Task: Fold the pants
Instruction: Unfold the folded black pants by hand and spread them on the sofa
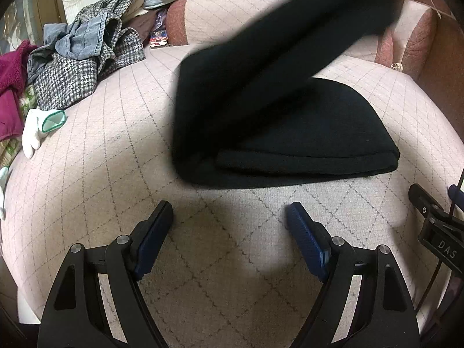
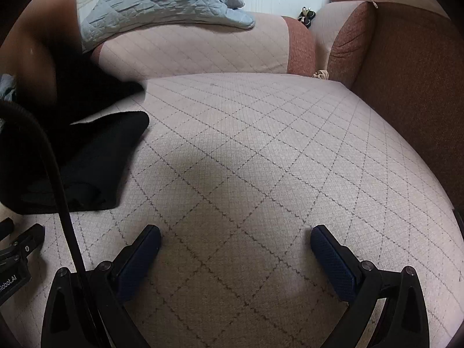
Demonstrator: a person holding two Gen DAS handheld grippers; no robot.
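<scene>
On the pink quilted sofa seat (image 1: 116,150), stitched in a dark diamond pattern, a heap of clothes (image 1: 84,58) is seen at the far left of the left wrist view: a houndstooth garment with a grey-blue piece lying over it, and something magenta (image 1: 11,87) beside it at the edge. A white glove with a green cuff (image 1: 40,127) lies just in front of that heap, well apart from the pants. A grey-blue quilted blanket (image 2: 162,3) is draped over the sofa back, and a reddish-brown armrest (image 2: 411,87) closes off the seat on the right. A black cable (image 2: 58,179) crosses the left side of the right wrist view, in front of the pants.

The black pants (image 1: 304,133) are laid on the seat ahead of the left gripper (image 1: 229,217), folded into a thick, rounded bundle with a doubled edge toward the camera. Above the bundle, a blurred dark band (image 1: 290,37) runs diagonally toward the upper right; what it is cannot be told. In the right wrist view the pants (image 2: 95,162) are seen at the left, well apart from the right gripper (image 2: 235,237).

Both pairs of fingers are spread wide and nothing is held between them; only bare seat is seen in the gaps.
</scene>
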